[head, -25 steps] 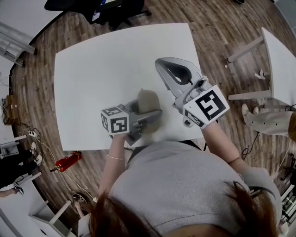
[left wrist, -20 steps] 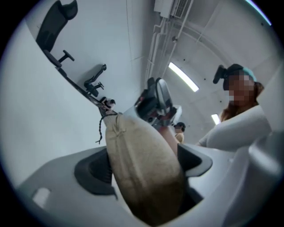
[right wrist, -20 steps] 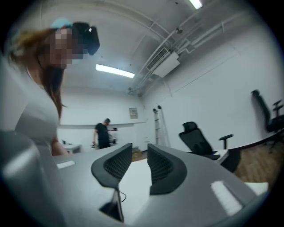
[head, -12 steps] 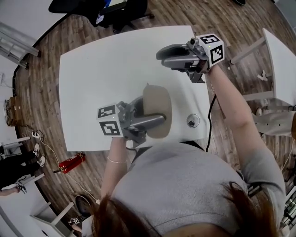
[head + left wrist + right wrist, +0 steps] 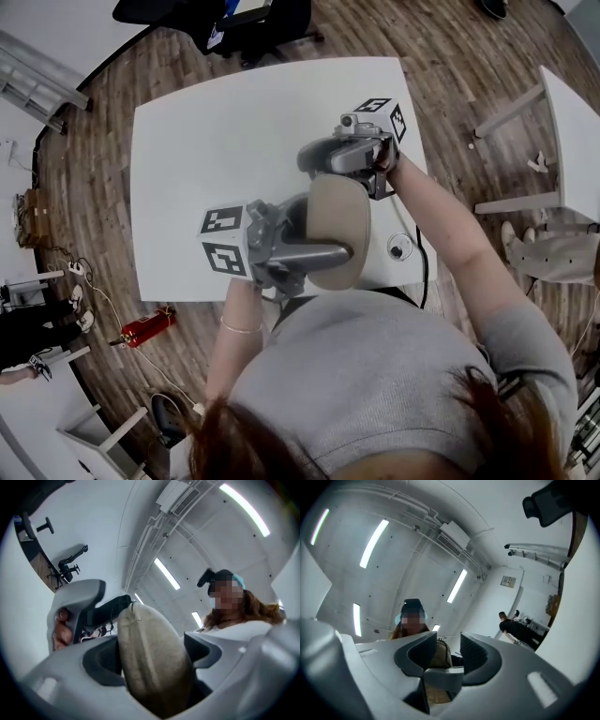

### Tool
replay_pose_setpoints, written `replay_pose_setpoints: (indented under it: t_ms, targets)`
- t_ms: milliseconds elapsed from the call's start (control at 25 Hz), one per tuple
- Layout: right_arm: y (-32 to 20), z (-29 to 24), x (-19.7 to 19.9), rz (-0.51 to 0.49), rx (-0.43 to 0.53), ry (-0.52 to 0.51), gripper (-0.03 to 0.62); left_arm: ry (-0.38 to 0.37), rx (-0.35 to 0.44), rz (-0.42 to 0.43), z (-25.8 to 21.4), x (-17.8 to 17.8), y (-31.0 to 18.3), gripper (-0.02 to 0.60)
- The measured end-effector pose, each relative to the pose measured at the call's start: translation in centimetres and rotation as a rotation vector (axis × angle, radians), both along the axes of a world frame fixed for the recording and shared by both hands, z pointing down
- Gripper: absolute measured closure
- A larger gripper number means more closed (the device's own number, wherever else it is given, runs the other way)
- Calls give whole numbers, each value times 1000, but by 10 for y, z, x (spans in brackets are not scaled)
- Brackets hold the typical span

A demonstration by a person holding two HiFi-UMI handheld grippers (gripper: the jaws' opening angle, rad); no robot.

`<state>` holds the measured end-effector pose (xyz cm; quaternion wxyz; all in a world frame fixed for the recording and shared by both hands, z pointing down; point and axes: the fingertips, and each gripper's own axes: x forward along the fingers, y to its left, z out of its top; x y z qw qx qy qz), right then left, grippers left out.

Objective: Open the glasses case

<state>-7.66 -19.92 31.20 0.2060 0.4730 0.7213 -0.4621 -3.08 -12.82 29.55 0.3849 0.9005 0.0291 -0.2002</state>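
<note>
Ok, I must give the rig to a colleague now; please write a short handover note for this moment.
Left gripper: fingers closing on the glasses case, held up off the white table.
Right gripper: fingers opening, nothing gripped; the case's end shows in the gap beyond them.
Done: case picked up.
Left to do: open it; it looks closed.

The left gripper [image 5: 151, 654], jaws closing on the glasses case [image 5: 145, 644], hides that case's lower end. Through the right gripper's [image 5: 448, 639] opening jaws we see only a sliver of it; whether it lies between them, or whether its lid is open, we cannot tell. The table's [image 5: 187, 187] near edge vanishes under the person's torso [image 5: 375, 375].
</note>
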Motion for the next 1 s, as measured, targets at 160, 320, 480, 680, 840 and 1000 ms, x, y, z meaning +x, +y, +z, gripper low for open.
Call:
replay_pose_setpoints:
  t_ms: [160,320,480,680,840,1000]
  targets:
    - [9,-13,8,-51,1,-69,520,8,9,-12,-5,-2,5,201]
    - [12,-18,12,-44,42,-92,580,2,3,-23,-5,-6,7,209]
    - [12,-13,7,14,84,-79,582,-20,-23,-52,1,-10,7,213]
    - [9,-9,4,79,162,-17,583,-71,-59,-94,10,-13,3,219]
    - [10,-5,5,112,211,22,583,-85,-77,-115,16,-15,3,221]
    - [10,-3,8,151,260,52,583,-90,-88,-136,19,-15,1,224]
